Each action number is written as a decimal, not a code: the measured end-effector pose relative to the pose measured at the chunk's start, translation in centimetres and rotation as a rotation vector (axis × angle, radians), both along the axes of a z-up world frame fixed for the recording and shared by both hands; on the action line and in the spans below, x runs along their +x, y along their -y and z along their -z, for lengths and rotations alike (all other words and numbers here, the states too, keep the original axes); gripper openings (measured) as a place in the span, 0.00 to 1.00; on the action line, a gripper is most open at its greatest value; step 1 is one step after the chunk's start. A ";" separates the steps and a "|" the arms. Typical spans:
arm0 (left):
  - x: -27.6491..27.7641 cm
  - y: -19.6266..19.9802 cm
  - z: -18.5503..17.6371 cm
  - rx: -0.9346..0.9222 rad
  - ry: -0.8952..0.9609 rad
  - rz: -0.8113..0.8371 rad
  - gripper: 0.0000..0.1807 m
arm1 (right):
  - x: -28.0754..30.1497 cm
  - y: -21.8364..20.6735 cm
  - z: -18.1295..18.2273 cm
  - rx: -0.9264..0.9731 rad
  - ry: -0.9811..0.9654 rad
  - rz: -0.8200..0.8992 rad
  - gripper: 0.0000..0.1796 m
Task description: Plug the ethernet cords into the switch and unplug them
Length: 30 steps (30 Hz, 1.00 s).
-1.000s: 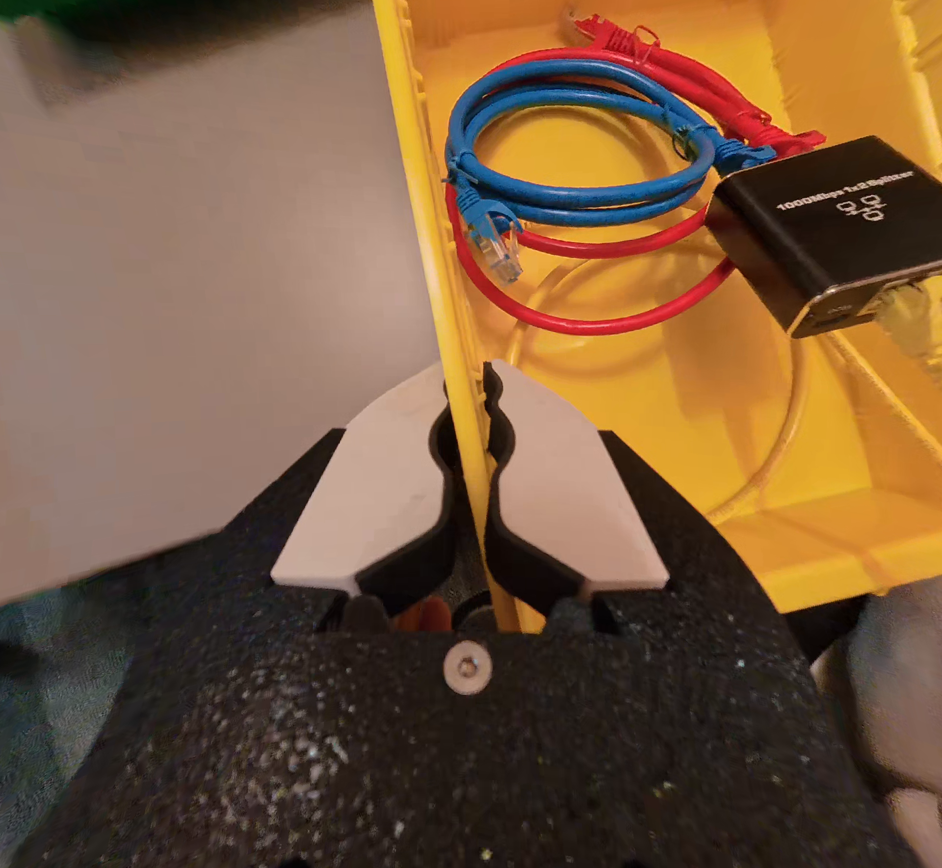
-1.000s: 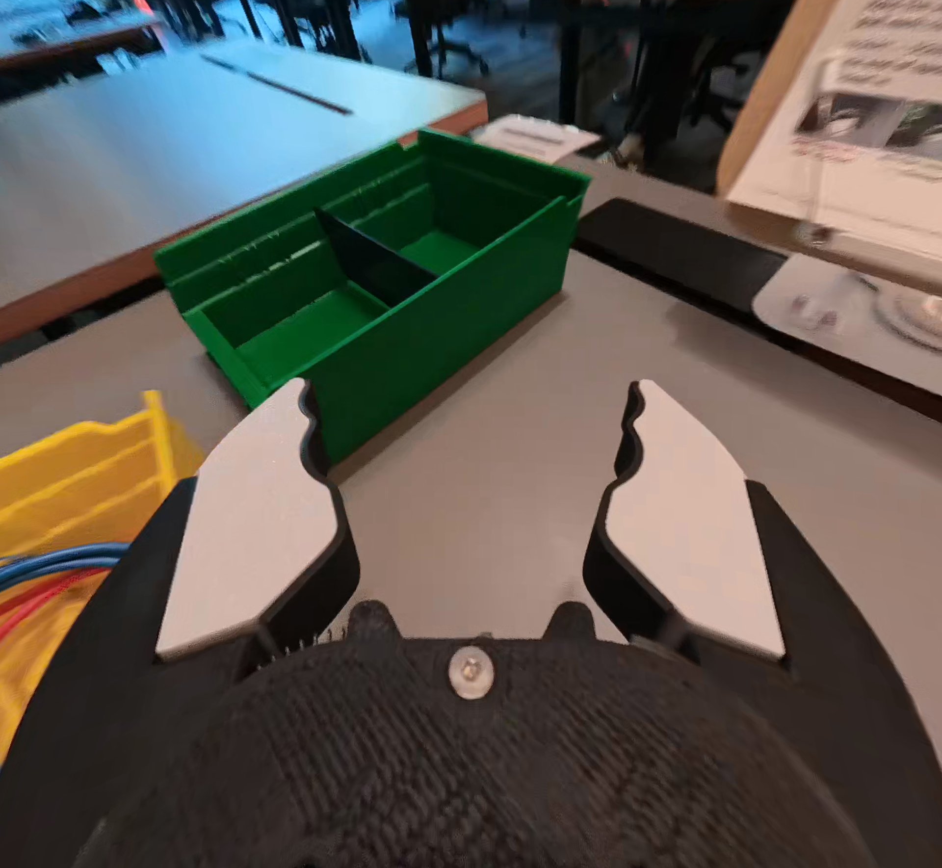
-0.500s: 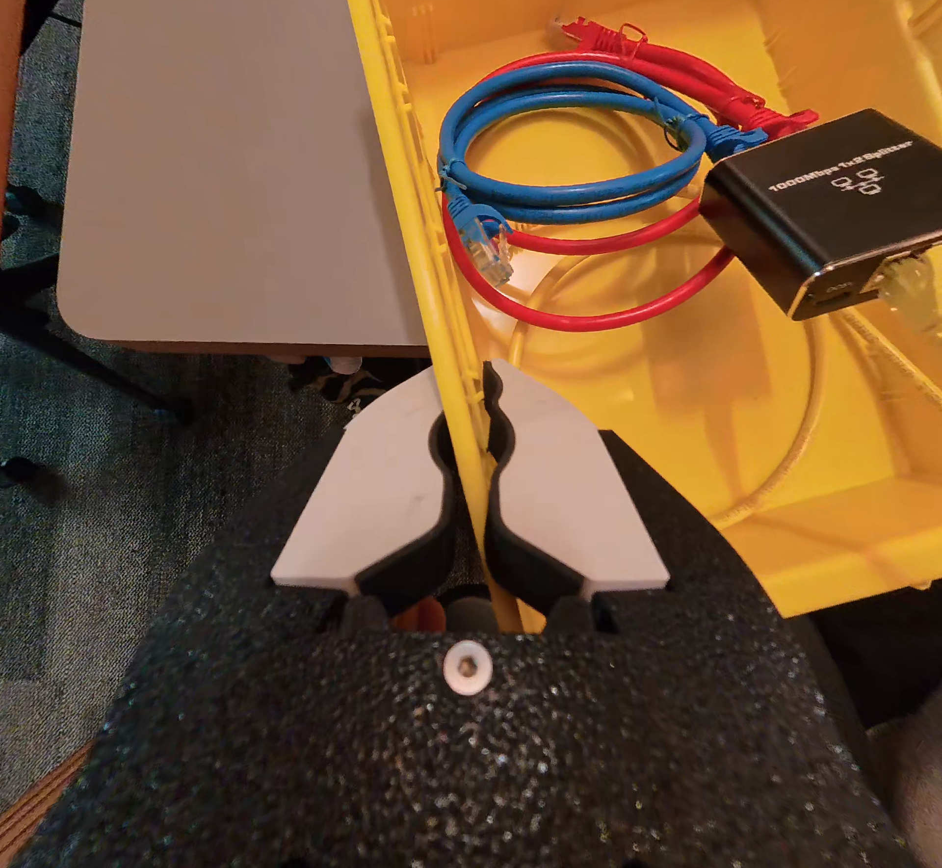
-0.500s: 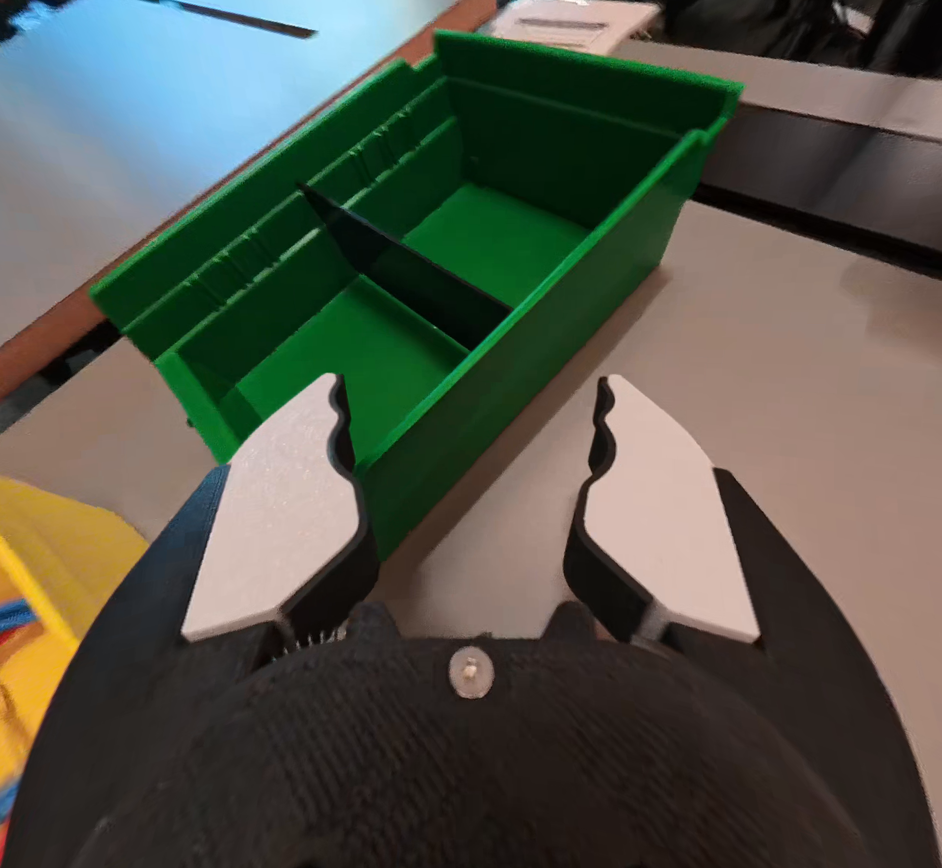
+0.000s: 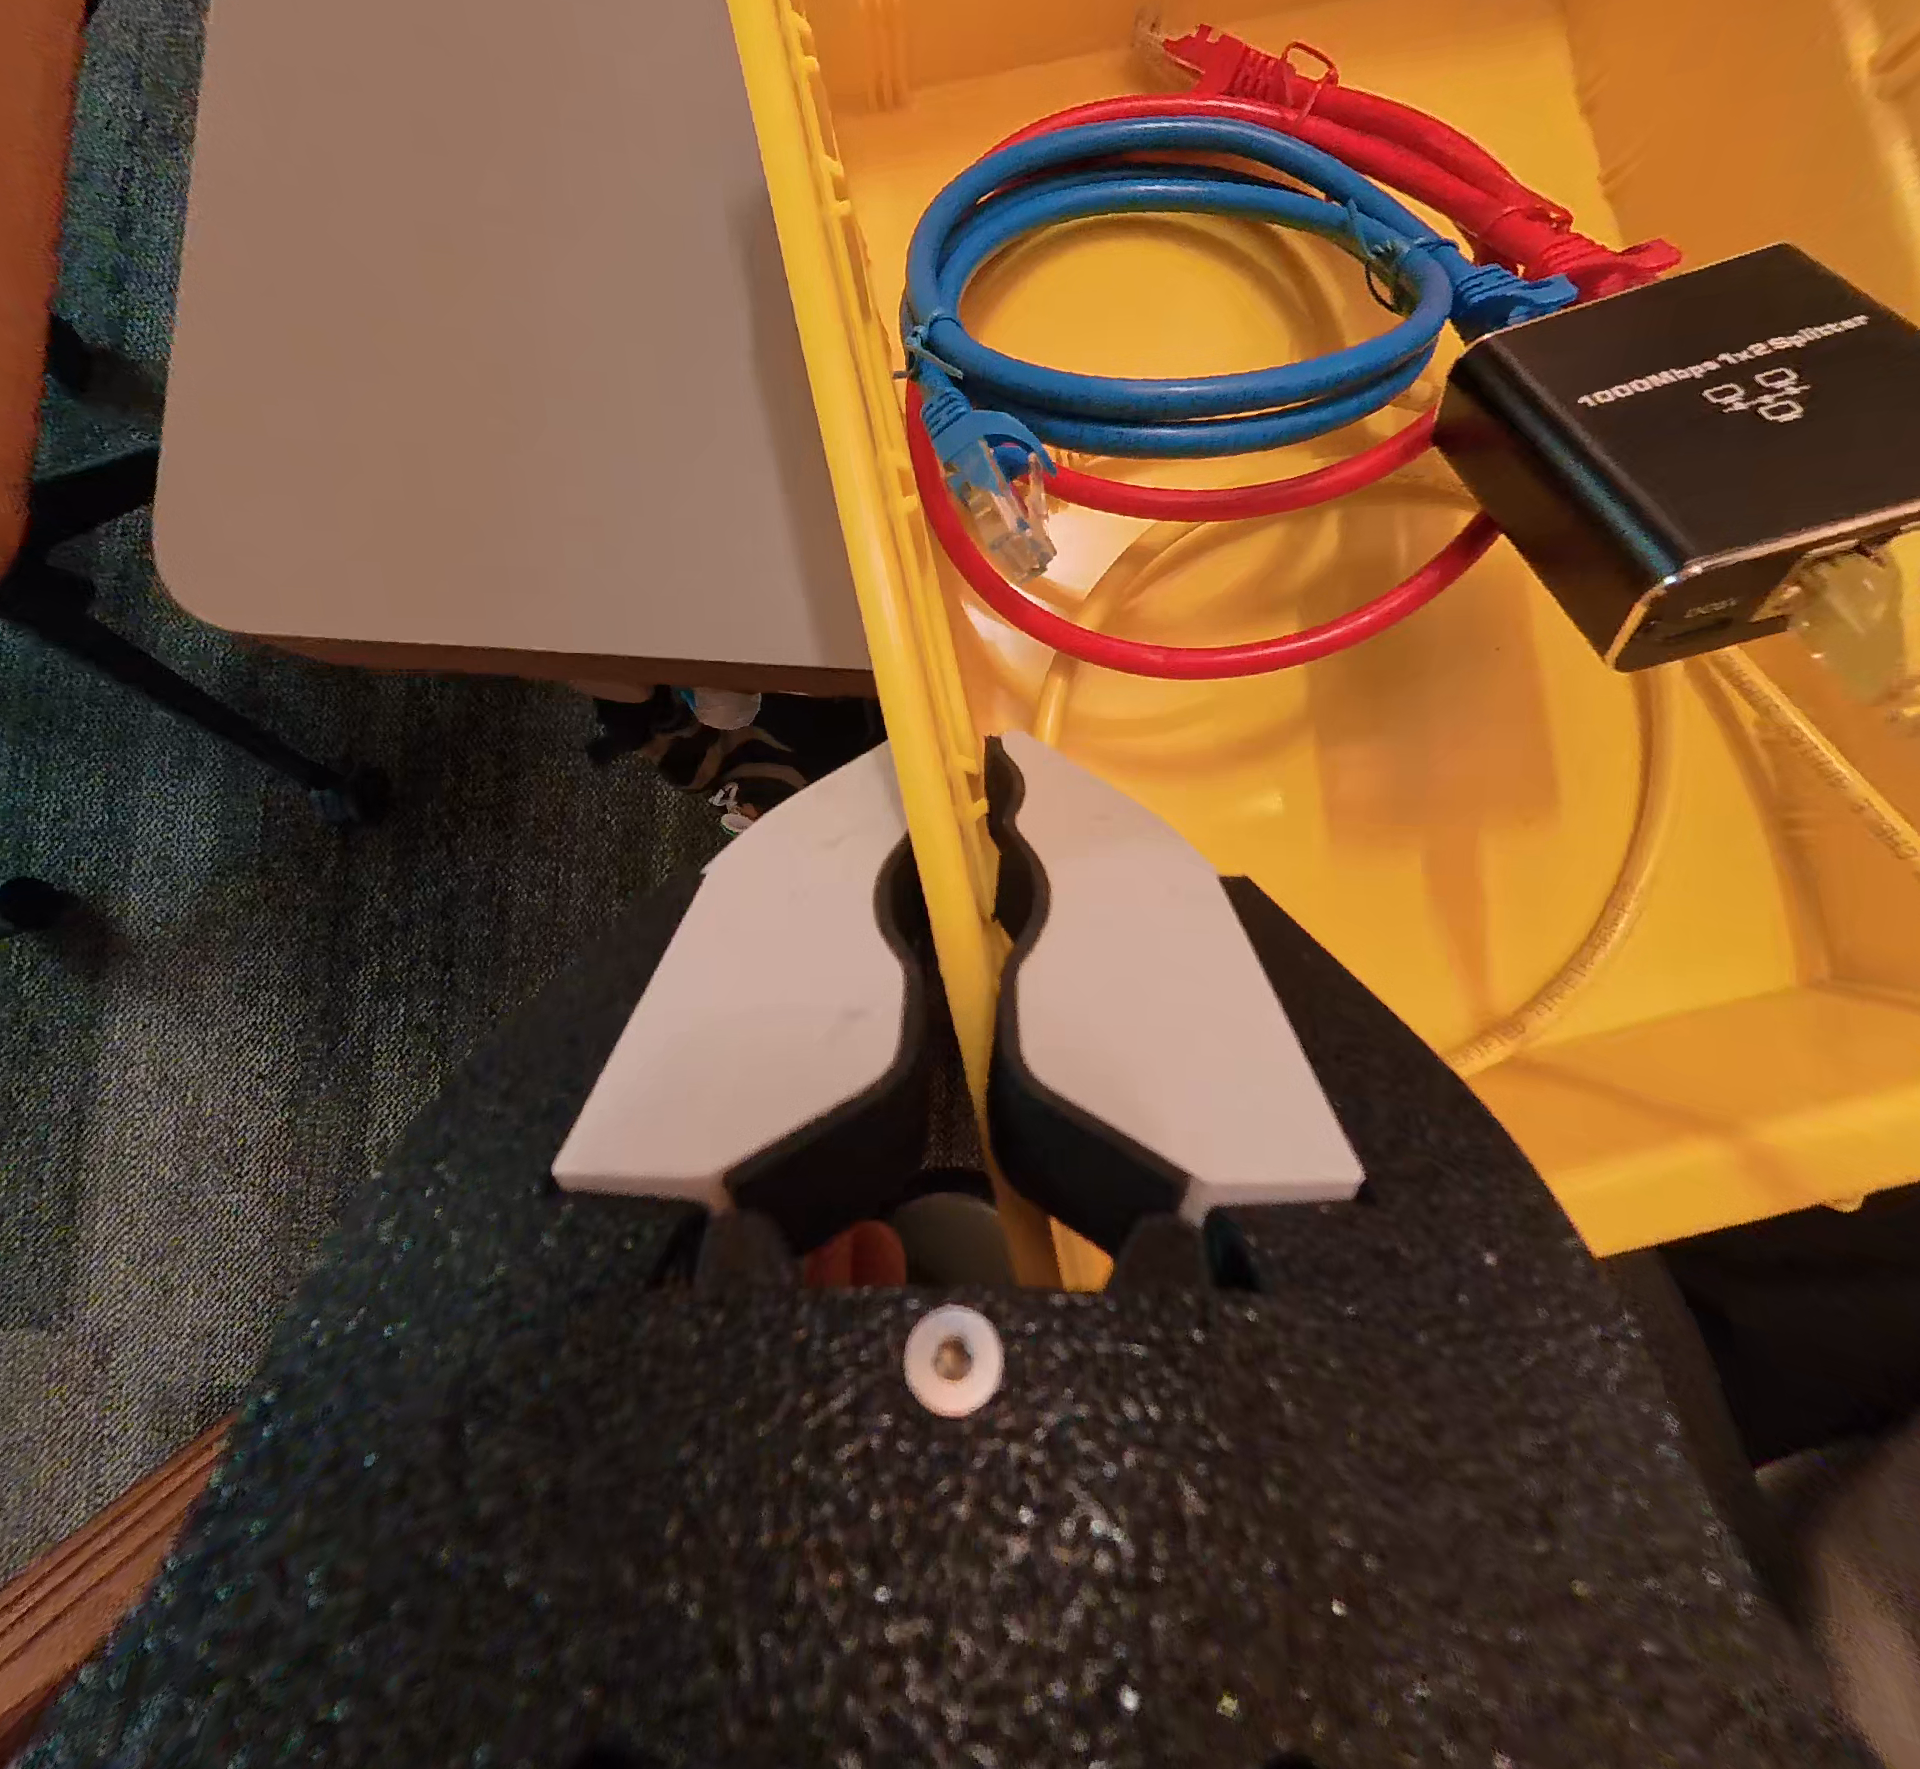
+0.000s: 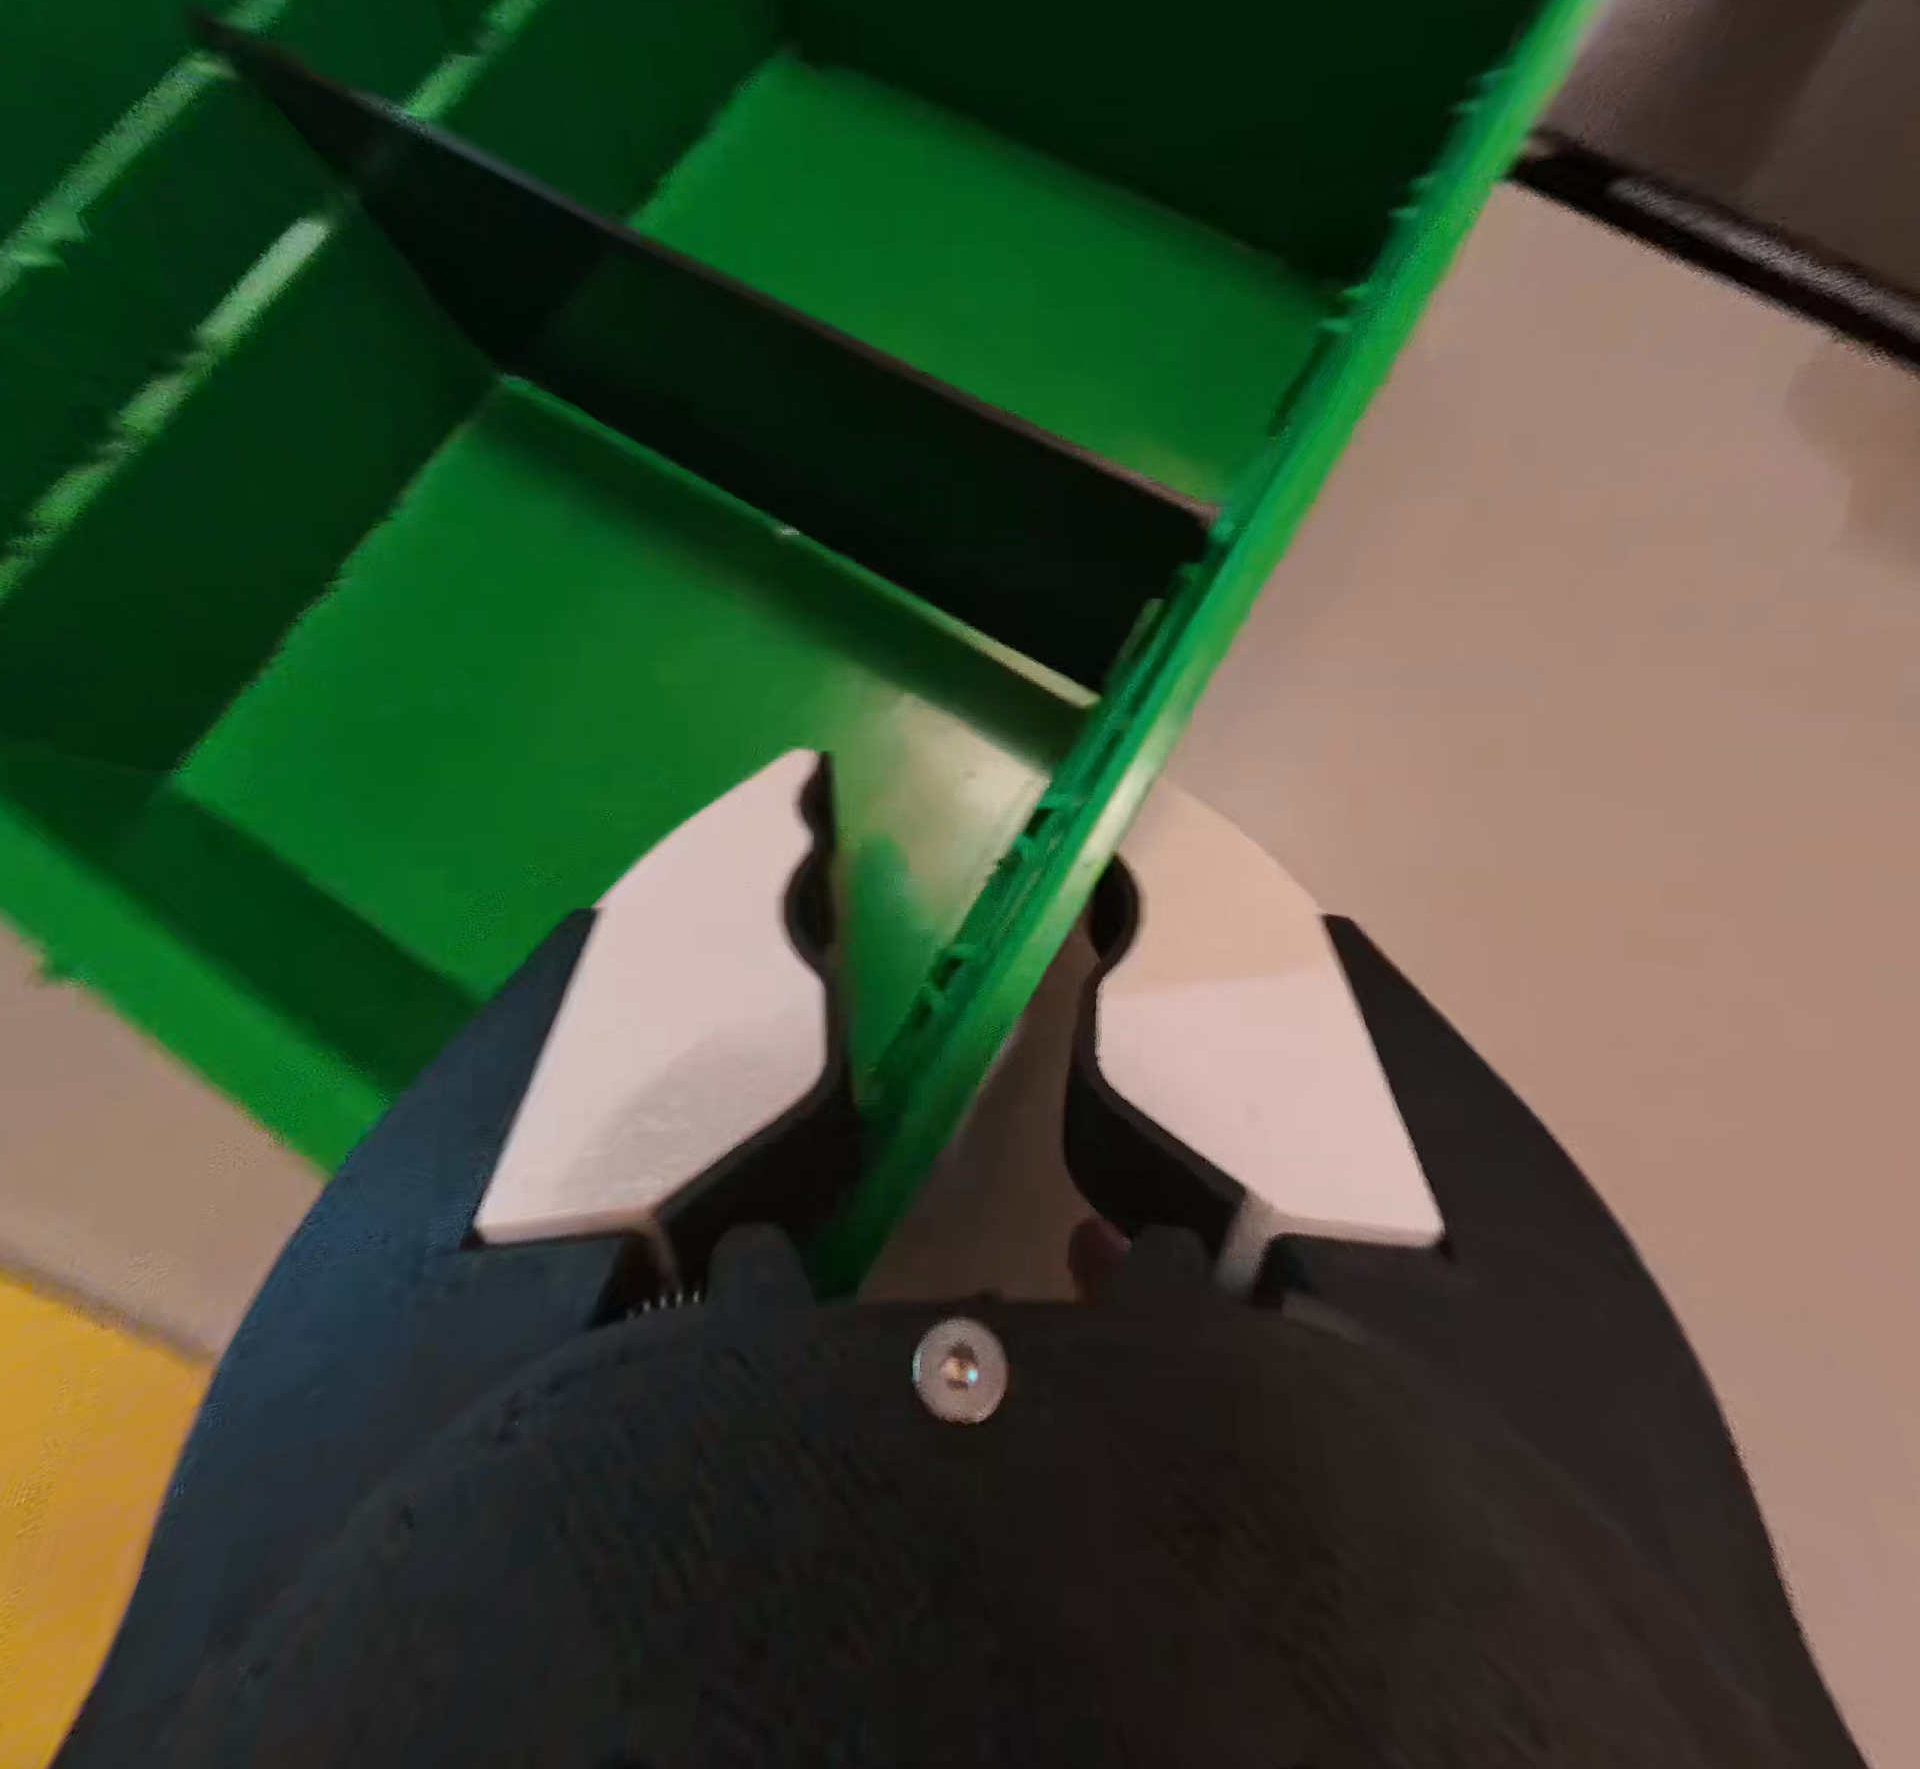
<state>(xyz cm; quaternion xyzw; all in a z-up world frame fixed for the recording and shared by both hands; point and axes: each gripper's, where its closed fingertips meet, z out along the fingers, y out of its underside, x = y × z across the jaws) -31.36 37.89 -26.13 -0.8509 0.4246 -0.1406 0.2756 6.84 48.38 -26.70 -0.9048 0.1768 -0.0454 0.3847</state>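
Observation:
My left gripper (image 5: 951, 784) is shut on the left side wall of a yellow bin (image 5: 821, 265). In the bin lie a coiled blue ethernet cord (image 5: 1174, 379) with one free plug (image 5: 997, 493), a coiled red cord (image 5: 1195, 649), a pale yellow cord (image 5: 1621, 888) and the black switch (image 5: 1704, 431). The yellow cord's plug (image 5: 1860, 618) sits in the switch's near face. One blue and one red plug reach its far face. My right gripper (image 6: 987, 784) straddles the near wall of a green bin (image 6: 1299, 431), jaws partly closed, with a gap at the left finger.
A black divider (image 6: 779, 389) splits the green bin into two compartments. The green bin stands on a grey table (image 6: 1558, 784). A yellow bin corner (image 6: 62, 1511) shows at lower left. In the left wrist view a grey tabletop (image 5: 468, 265) ends over carpet floor (image 5: 208, 992). Some 40 centimeters of space lies between my two pairs of fingers.
The right gripper has dropped onto the green bin's wall and its jaws have narrowed around it. The left gripper keeps hold of the yellow bin, now seen over the table's edge and the floor.

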 end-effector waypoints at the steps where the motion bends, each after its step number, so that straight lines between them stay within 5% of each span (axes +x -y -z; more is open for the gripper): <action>1: -0.2 -0.1 0.0 0.002 -0.001 -0.005 0.04 | 0.9 0.3 0.1 -0.024 0.045 -0.006 0.20; 12: -2.2 -1.9 0.0 0.007 -0.013 -0.038 0.04 | 7.4 8.2 -6.0 -0.026 0.123 -0.191 0.19; 21: -0.2 -3.9 0.0 -0.004 -0.036 0.009 0.04 | 12.1 29.5 -9.9 0.131 0.088 -0.274 0.19; 30: 8.0 -6.7 0.0 -0.049 0.015 0.052 0.03 | 26.0 51.0 -9.2 0.197 0.091 0.173 0.20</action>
